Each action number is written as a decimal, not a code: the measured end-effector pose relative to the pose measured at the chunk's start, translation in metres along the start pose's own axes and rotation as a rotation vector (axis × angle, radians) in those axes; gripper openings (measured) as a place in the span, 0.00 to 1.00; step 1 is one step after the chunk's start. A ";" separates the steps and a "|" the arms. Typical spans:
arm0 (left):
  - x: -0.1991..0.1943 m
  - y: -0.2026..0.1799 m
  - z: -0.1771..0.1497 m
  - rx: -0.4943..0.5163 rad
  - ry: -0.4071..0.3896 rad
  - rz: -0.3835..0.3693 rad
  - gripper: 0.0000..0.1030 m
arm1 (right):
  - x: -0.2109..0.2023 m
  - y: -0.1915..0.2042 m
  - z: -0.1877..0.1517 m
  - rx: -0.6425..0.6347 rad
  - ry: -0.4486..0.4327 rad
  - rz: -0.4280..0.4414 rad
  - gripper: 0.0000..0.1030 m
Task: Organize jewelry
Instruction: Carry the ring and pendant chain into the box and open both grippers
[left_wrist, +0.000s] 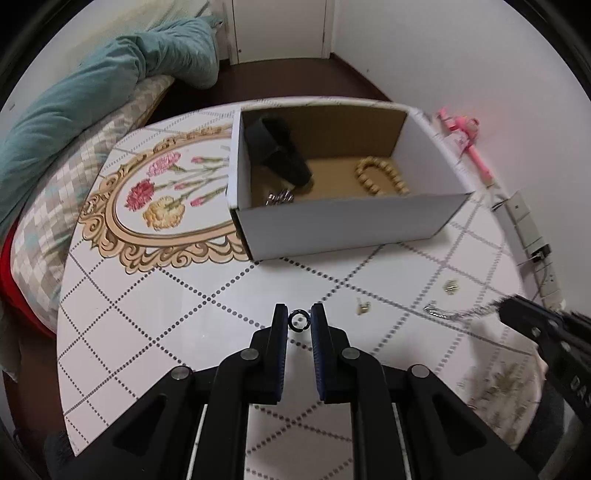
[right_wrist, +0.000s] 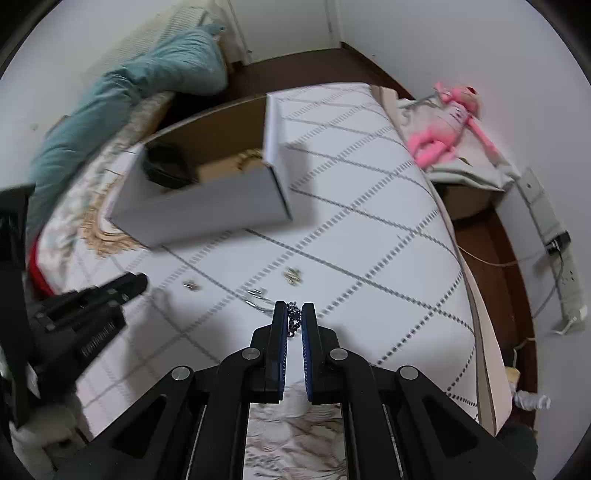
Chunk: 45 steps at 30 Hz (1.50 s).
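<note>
My left gripper (left_wrist: 299, 319) is shut on a small dark ring (left_wrist: 299, 320), held above the table. My right gripper (right_wrist: 294, 319) is shut on a silver chain (right_wrist: 293, 320) whose free end (left_wrist: 448, 314) trails over the table; it also shows in the left wrist view (left_wrist: 517, 314). The open white cardboard box (left_wrist: 343, 218) stands beyond, holding a beaded bracelet (left_wrist: 382, 177), a black band (left_wrist: 280, 151) and a small silver piece (left_wrist: 279, 196). Loose small earrings (left_wrist: 364, 307) (left_wrist: 450, 286) lie on the table between the grippers.
The table (left_wrist: 147, 306) has a tile-pattern cover with a floral print at left. A teal blanket (left_wrist: 110, 92) and checked pillow lie beyond its left edge. A pink plush toy (right_wrist: 448, 125) and a power strip (right_wrist: 554, 251) sit right, off the table.
</note>
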<state>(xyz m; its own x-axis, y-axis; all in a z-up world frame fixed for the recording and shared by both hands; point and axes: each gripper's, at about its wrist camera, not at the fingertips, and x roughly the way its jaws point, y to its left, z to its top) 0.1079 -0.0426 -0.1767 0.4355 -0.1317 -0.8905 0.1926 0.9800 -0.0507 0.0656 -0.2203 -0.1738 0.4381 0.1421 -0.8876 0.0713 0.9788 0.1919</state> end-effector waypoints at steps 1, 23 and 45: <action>-0.007 -0.001 0.002 0.001 -0.006 -0.012 0.10 | -0.004 0.003 0.004 -0.010 -0.002 0.011 0.08; -0.015 0.017 0.162 -0.013 0.029 -0.185 0.10 | -0.039 0.058 0.163 -0.154 -0.053 0.108 0.08; 0.015 0.038 0.176 -0.084 0.094 -0.059 0.69 | 0.039 0.040 0.185 -0.096 0.106 0.046 0.30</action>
<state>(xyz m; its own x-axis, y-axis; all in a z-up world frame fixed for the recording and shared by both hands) 0.2768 -0.0334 -0.1118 0.3405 -0.1788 -0.9231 0.1393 0.9805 -0.1386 0.2516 -0.2026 -0.1232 0.3414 0.1967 -0.9191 -0.0352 0.9799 0.1966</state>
